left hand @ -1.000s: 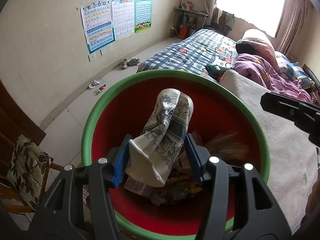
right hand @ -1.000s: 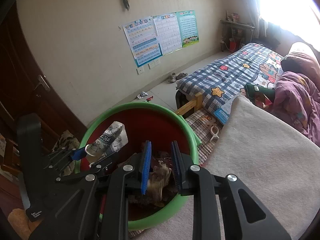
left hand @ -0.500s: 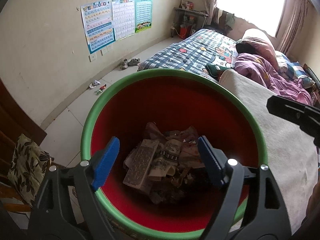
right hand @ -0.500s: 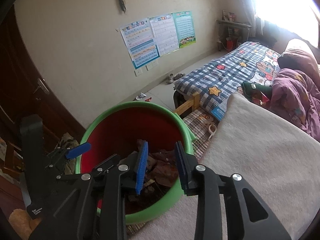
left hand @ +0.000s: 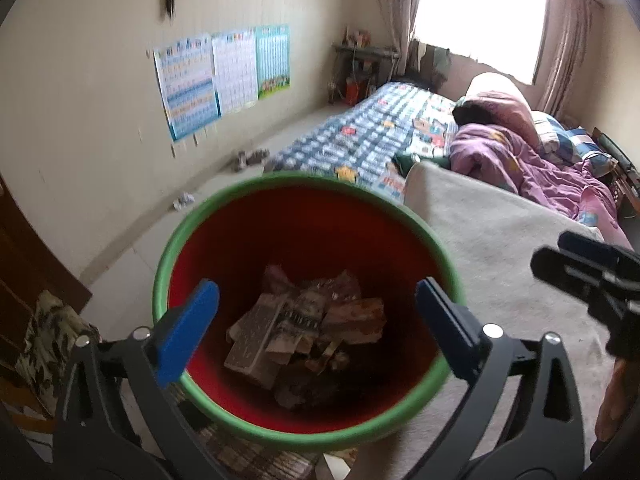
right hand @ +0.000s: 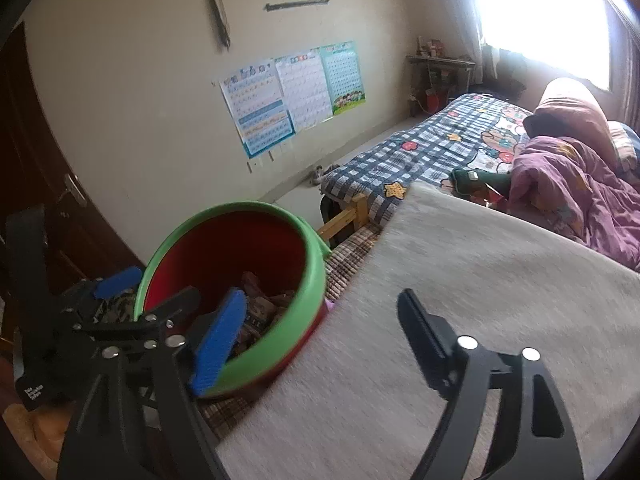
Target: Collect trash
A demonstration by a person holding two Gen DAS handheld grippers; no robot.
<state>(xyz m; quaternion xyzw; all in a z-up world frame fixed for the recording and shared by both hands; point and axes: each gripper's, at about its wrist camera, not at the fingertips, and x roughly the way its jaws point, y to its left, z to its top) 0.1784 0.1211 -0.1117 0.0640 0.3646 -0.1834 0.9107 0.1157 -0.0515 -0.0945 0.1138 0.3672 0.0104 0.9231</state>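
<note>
The red bin with a green rim (left hand: 168, 264) stands beside the bed, with crumpled paper and wrappers (left hand: 304, 332) piled at its bottom. My left gripper (left hand: 316, 292) hangs above the bin mouth. Its jaws are opening wide and nothing is between them. My right gripper (right hand: 320, 304) is over the bin's right rim (right hand: 316, 276) and the blanket edge. Its jaws are opening too, and they hold nothing. The trash (right hand: 260, 308) shows past its blue pad. One of the right gripper's fingers (left hand: 576, 268) pokes in at the right of the left wrist view.
A grey blanket (right hand: 480, 300) covers the bed to the right of the bin, with a plaid quilt (right hand: 400, 160) and a purple duvet (right hand: 568, 184) beyond. A crumpled scrap (left hand: 184, 200) lies on the floor by the wall. A floral-cushioned chair (left hand: 44, 340) stands at the left.
The left gripper let go of the patterned paper cup, which now lies in the bin. The right gripper released its brown scrap. Both jaws spread wide and drew back, the right one swinging toward the blanket.
</note>
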